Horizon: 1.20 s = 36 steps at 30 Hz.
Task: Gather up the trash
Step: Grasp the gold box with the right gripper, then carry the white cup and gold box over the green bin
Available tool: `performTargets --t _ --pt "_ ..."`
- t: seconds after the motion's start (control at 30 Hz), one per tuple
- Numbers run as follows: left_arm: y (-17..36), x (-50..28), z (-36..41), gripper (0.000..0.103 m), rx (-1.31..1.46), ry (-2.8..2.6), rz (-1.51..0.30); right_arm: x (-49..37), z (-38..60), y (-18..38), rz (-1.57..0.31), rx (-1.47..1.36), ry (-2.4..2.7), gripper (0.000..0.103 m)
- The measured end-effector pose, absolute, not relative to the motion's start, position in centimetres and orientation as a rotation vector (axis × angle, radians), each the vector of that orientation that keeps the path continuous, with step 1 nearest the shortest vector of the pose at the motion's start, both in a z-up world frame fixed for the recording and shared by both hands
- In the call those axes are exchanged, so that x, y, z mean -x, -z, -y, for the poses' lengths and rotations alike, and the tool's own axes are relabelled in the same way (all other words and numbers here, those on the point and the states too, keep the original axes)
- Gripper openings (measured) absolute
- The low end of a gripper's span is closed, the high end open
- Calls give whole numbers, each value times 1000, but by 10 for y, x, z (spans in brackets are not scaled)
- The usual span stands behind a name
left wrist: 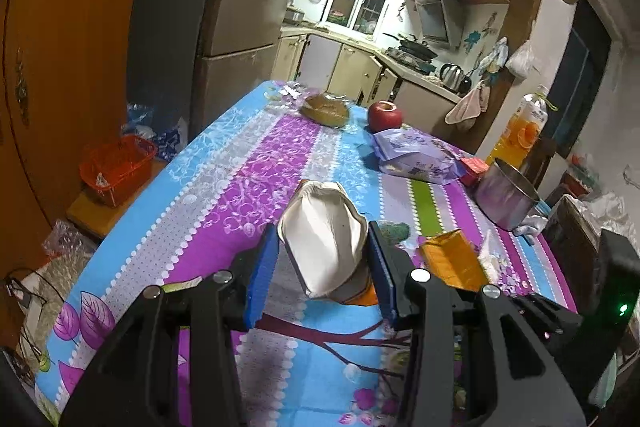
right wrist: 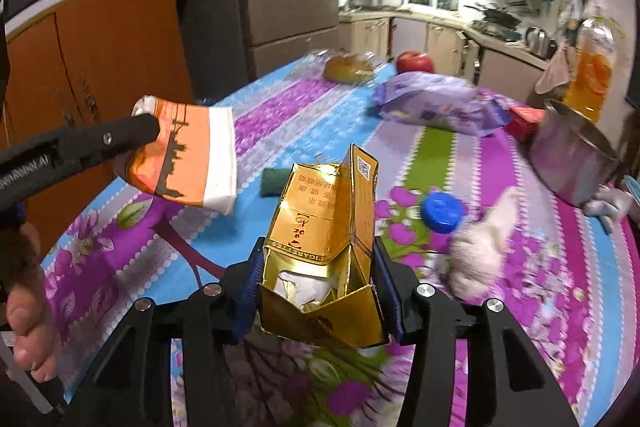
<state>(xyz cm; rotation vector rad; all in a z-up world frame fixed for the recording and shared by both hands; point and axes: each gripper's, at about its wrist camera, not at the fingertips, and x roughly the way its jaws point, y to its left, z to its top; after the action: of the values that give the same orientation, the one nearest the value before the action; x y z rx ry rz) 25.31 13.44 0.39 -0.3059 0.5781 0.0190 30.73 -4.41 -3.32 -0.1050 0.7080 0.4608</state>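
Gripping a crumpled orange-and-white pack (left wrist: 324,247) between its pads, the left claw (left wrist: 322,279) holds it clear of the counter (left wrist: 224,179), likely bound for the red basket (left wrist: 116,169) beside it. The right claw (right wrist: 320,291) is clamped on a torn gold carton (right wrist: 324,247). A blue cap (right wrist: 442,213) and blurred wad (right wrist: 480,259) lie loose; the basket's contents are unclear.
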Motion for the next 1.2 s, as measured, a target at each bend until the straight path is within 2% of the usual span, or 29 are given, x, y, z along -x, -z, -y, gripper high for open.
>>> performTargets --t 0.5,1.2 --pt "-30 -222 -55 42 144 79 -510 -245 129 -19 -535 55 -299 51" --pt "-59 -175 91 42 -37 308 -423 -171 258 -57 -438 9 -73 51"
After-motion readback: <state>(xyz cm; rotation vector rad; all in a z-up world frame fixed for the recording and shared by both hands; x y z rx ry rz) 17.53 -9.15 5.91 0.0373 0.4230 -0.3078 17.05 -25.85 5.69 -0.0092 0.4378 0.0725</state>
